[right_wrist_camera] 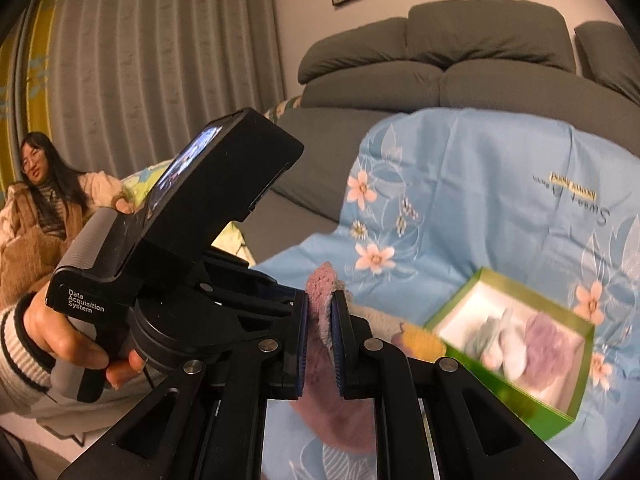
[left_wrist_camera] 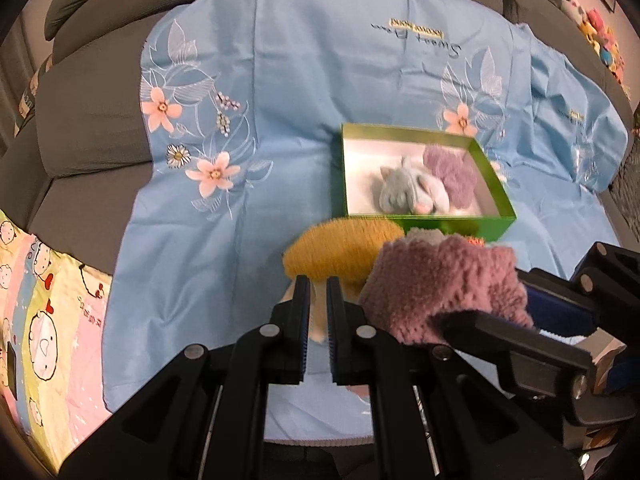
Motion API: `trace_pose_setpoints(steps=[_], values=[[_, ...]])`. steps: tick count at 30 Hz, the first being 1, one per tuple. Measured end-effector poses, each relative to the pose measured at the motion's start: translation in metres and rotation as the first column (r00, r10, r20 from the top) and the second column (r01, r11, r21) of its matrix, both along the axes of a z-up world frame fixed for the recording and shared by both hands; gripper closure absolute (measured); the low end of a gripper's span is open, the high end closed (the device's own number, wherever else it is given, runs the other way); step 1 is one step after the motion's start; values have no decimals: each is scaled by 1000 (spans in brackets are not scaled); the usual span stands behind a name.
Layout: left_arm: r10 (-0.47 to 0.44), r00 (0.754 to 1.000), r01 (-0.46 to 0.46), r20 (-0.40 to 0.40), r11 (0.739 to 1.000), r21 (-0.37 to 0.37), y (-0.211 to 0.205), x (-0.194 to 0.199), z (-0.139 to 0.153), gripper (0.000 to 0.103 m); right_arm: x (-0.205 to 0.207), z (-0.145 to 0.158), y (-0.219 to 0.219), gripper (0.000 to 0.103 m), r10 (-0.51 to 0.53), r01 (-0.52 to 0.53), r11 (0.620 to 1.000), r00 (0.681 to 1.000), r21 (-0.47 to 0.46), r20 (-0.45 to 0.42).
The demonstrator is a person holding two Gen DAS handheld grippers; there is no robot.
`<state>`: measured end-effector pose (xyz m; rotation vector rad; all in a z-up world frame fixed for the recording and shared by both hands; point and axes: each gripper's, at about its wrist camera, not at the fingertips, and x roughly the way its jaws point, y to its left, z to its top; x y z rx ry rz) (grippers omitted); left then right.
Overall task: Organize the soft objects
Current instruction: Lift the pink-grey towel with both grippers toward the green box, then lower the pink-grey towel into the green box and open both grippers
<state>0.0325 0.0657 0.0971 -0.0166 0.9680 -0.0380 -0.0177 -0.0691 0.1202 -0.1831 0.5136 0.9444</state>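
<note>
My right gripper (right_wrist_camera: 320, 320) is shut on a fluffy mauve sock (right_wrist_camera: 322, 292), which also shows in the left wrist view (left_wrist_camera: 440, 284), held above the blue cloth (left_wrist_camera: 260, 140). My left gripper (left_wrist_camera: 318, 304) is nearly shut on a pale cream piece (left_wrist_camera: 318, 312) beneath a mustard-yellow fluffy sock (left_wrist_camera: 344, 246). A green box (left_wrist_camera: 460, 226) with a white inside holds a grey-blue plush item (left_wrist_camera: 404, 192) and a purple fluffy item (left_wrist_camera: 452, 172). The box also shows in the right wrist view (right_wrist_camera: 516, 400).
The blue flowered cloth covers a grey sofa seat (left_wrist_camera: 92, 112). A cartoon-print blanket (left_wrist_camera: 44, 312) lies at the left. Plush toys (left_wrist_camera: 596, 24) sit at the far right. A person (right_wrist_camera: 44, 196) sits at the left in the right wrist view.
</note>
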Motion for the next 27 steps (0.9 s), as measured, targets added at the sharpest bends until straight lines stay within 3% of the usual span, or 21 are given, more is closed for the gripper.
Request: trace_pose_setpoints(steps=[7,19,23,27], values=[[9,999,-9,38,1000,-13,1,42,35,97,32,31,7,91,-18,17,1000,998,24,62],[-38,993,45,107,997,-57,-28,136,91,97,116,89,-17,91,-144,132,987,980,94,138],[-55,995,61,81,996,-72,-43,165,84,97,138,97,-27,91,-187,174,980,970,91,154],[-67,997,69,23,994,-81,-59,193,53,97,162,80,-38,91,-225,217,973,968,80,110]])
